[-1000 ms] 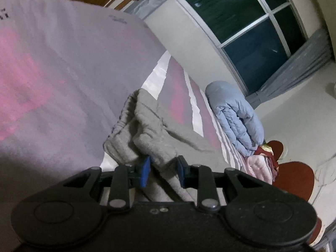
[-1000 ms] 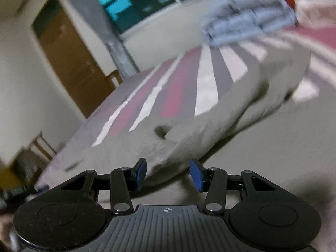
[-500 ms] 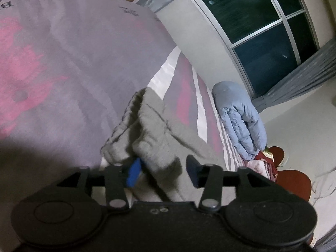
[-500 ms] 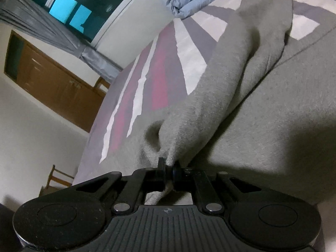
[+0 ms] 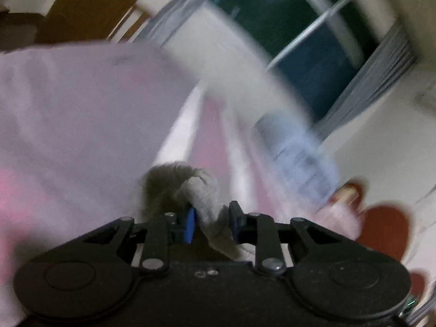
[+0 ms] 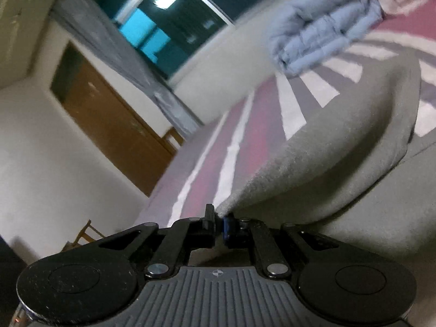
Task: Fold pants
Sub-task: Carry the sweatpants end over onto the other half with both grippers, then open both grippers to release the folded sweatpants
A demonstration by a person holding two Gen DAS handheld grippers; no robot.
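Observation:
The grey sweatpants [image 6: 327, 147] lie on the striped bedspread [image 6: 239, 136]. In the right wrist view my right gripper [image 6: 219, 224] is shut on an edge of the grey fabric, which is lifted and stretches away to the right. In the blurred left wrist view my left gripper [image 5: 211, 222] has a bunched fold of the grey pants [image 5: 196, 190] between its blue pads; the jaws stand a little apart around the cloth.
A folded light blue quilt [image 6: 324, 24] lies at the far end of the bed, also in the left wrist view [image 5: 297, 152]. A window [image 5: 305, 24], grey curtains [image 6: 114, 51], a wooden door [image 6: 109, 117] and a chair [image 6: 84, 234] stand around the bed.
My right gripper closed on the pants edge and lifted it. My left gripper opened, then closed in on the bunched fabric and is moving fast, blurring its view.

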